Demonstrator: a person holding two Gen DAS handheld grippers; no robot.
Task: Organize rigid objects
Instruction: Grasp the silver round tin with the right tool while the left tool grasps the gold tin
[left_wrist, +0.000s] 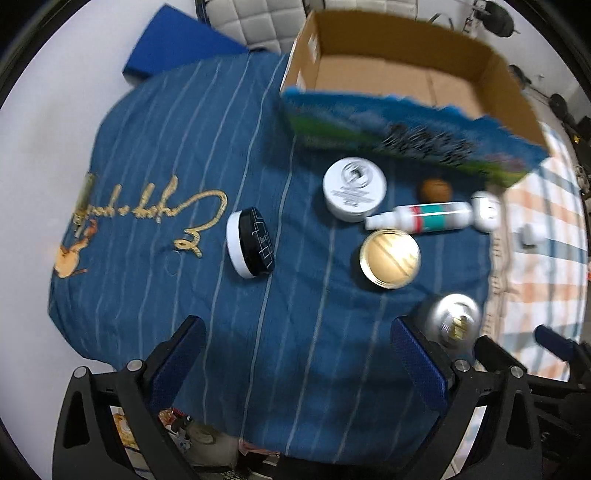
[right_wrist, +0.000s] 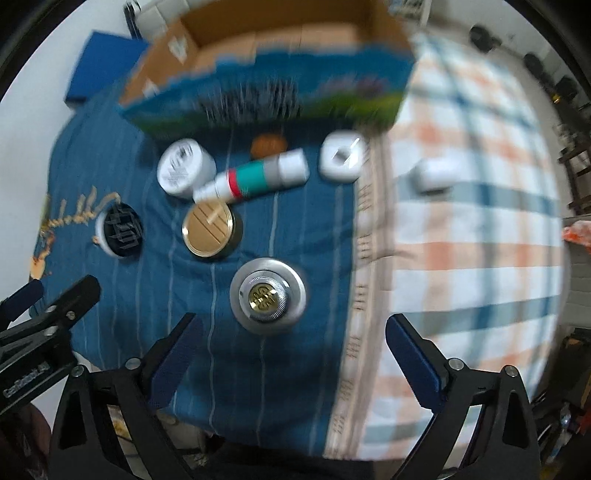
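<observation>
Several small items lie on a blue striped cloth (left_wrist: 184, 147) before an open cardboard box (left_wrist: 399, 74). They are a black-and-white jar (left_wrist: 249, 242) on its side, a white tin (left_wrist: 354, 188), a gold-lidded tin (left_wrist: 390, 257), a white-and-teal bottle (left_wrist: 421, 218) and a silver round container (left_wrist: 452, 320). My left gripper (left_wrist: 299, 354) is open and empty above the cloth's near part. My right gripper (right_wrist: 293, 354) is open and empty, just short of the silver container (right_wrist: 267, 295). The box (right_wrist: 273, 48), gold tin (right_wrist: 208, 229), bottle (right_wrist: 258, 177) and white tin (right_wrist: 184, 170) lie beyond.
A white square case (right_wrist: 341, 158) and a small brown round object (right_wrist: 267, 144) sit near the box. Another white item (right_wrist: 432, 177) lies on the checked cloth (right_wrist: 480, 240) to the right. A blue flat box (left_wrist: 177, 44) is at the back left.
</observation>
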